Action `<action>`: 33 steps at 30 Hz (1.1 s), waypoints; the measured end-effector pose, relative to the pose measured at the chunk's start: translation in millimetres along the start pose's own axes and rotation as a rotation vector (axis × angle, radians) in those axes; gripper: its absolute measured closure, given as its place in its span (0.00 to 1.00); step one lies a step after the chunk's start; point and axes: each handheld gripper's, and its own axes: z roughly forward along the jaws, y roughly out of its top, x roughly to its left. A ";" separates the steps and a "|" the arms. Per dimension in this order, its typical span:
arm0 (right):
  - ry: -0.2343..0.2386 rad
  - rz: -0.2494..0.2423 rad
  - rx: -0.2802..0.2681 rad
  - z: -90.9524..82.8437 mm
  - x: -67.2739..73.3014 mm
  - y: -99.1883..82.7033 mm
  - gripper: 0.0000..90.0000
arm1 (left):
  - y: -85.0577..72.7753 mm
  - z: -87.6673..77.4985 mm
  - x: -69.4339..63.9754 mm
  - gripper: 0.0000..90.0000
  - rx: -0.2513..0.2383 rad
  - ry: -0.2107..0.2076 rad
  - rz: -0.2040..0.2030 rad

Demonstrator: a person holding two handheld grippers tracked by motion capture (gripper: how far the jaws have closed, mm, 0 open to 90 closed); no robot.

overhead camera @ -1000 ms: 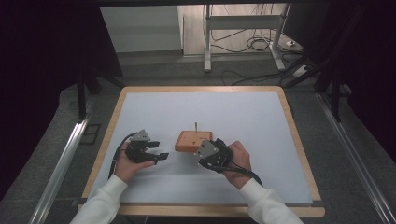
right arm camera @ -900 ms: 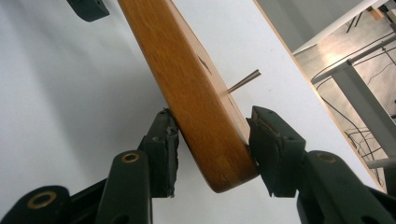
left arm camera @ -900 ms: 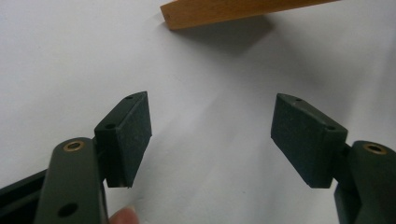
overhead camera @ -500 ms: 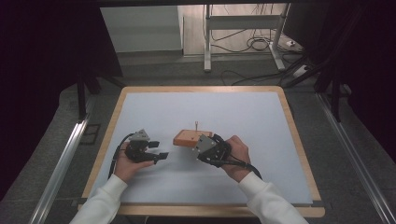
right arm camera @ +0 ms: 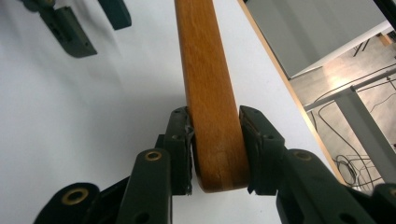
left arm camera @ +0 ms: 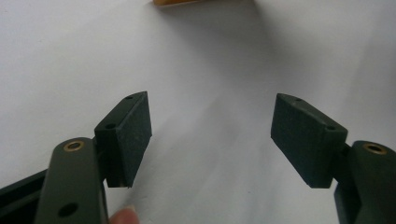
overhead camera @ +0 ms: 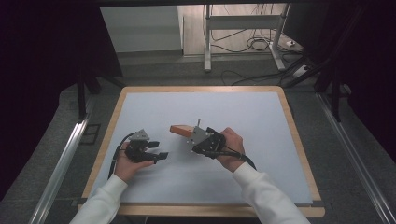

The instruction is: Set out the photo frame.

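A brown wooden block (overhead camera: 180,130) with a thin upright peg (overhead camera: 198,122) lies near the middle of the white mat. My right gripper (overhead camera: 191,135) is shut on its right end. In the right gripper view the block (right arm camera: 205,70) runs away from me, with my right gripper (right arm camera: 215,140) clamping both of its sides. To the block's left, my left gripper (overhead camera: 159,149) stands open with nothing in it. In the left gripper view the left gripper (left arm camera: 212,135) is spread wide over bare mat, with an edge of the block (left arm camera: 187,2) at the top. The left gripper (right arm camera: 91,21) is also in the right gripper view.
The white mat (overhead camera: 243,112) covers a wood-rimmed table (overhead camera: 201,88). Metal rails (overhead camera: 63,154) run along both sides of the table. A metal stand (overhead camera: 208,37) and cables (overhead camera: 252,44) are on the floor beyond the far edge.
My right gripper has shifted a little left and away from me, taking the wooden block with it. The left gripper has stayed open in about the same place.
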 end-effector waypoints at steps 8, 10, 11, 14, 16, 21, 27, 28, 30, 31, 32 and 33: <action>0.040 0.033 -0.042 -11.8 -8.5 1.2 0.77 | -0.4 1.6 -0.1 0.32 -0.001 0.001 -0.006; 0.054 0.033 -0.045 -16.2 -7.0 0.6 0.77 | -0.3 1.1 0.0 0.32 0.001 0.002 -0.003; 0.063 0.034 -0.050 -18.9 -6.3 0.3 0.77 | -0.2 0.9 0.0 0.32 0.002 0.001 -0.002; 0.097 0.054 -0.072 -29.2 -4.3 -1.1 0.77 | -0.2 1.0 -0.2 0.32 0.001 0.003 -0.002; 0.124 0.061 -0.084 -36.0 -3.0 -2.7 0.77 | -0.2 1.2 -0.3 0.32 0.002 0.003 -0.001; 0.147 0.054 -0.097 -45.4 0.6 -8.6 0.77 | -0.2 1.9 -0.4 0.32 0.004 0.006 -0.001; 0.133 0.081 -0.101 -42.0 -7.6 -8.7 0.76 | -0.3 1.4 -0.5 0.31 0.002 0.007 -0.001; 0.122 0.089 -0.099 -40.8 -9.5 -7.9 0.75 | -0.3 1.5 -0.4 0.31 0.002 0.007 -0.001; 0.107 0.096 -0.096 -39.4 -12.7 -7.6 0.75 | -0.4 1.7 -0.1 0.31 0.002 0.006 -0.002; 0.095 0.105 -0.092 -38.3 -14.7 -7.7 0.74 | -0.4 1.9 -0.1 0.31 0.001 0.006 -0.003; 0.088 0.112 -0.092 -37.3 -16.8 -8.1 0.73 | -0.4 2.2 -0.4 0.31 -0.001 0.005 -0.005; 0.084 0.119 -0.091 -36.6 -18.3 -8.4 0.72 | -0.5 2.4 -0.6 0.31 -0.002 0.006 -0.006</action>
